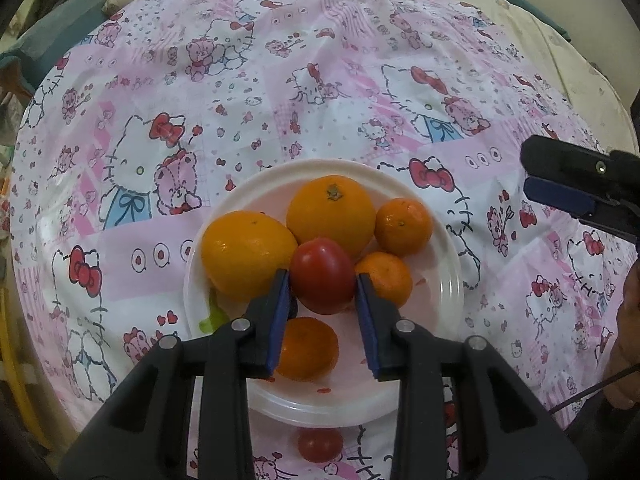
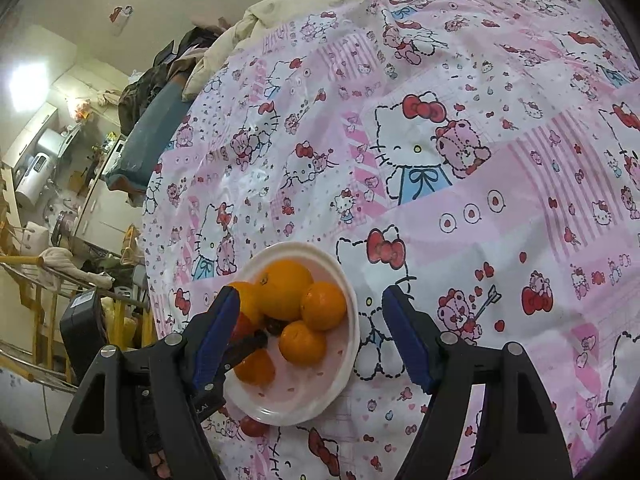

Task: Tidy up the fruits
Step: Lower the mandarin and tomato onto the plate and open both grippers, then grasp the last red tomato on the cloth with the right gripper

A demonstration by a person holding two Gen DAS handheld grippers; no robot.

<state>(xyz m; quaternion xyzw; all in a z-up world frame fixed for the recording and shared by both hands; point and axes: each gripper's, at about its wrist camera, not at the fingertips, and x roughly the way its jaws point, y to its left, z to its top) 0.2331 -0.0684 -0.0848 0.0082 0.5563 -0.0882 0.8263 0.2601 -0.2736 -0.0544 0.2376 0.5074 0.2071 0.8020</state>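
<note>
A white plate (image 1: pixel 450 288) on the pink cartoon-print cloth holds two big oranges (image 1: pixel 246 254) (image 1: pixel 332 216) and three small mandarins (image 1: pixel 404 226). My left gripper (image 1: pixel 322 280) points down over the plate, its blue pads pressed on both sides of a red tomato (image 1: pixel 322 276) in the middle of the pile. In the right wrist view the plate (image 2: pixel 344 368) lies low and left of centre. My right gripper (image 2: pixel 310 294) hangs open above and beside it with nothing between its fingers. The right gripper (image 1: pixel 528 174) also shows at the right edge of the left wrist view.
A second red tomato (image 1: pixel 320 444) lies on the cloth just in front of the plate's near rim. A person's hand (image 1: pixel 628 340) is at the far right. The cloth-covered bed ends at the left, where cluttered furniture (image 2: pixel 60 200) stands.
</note>
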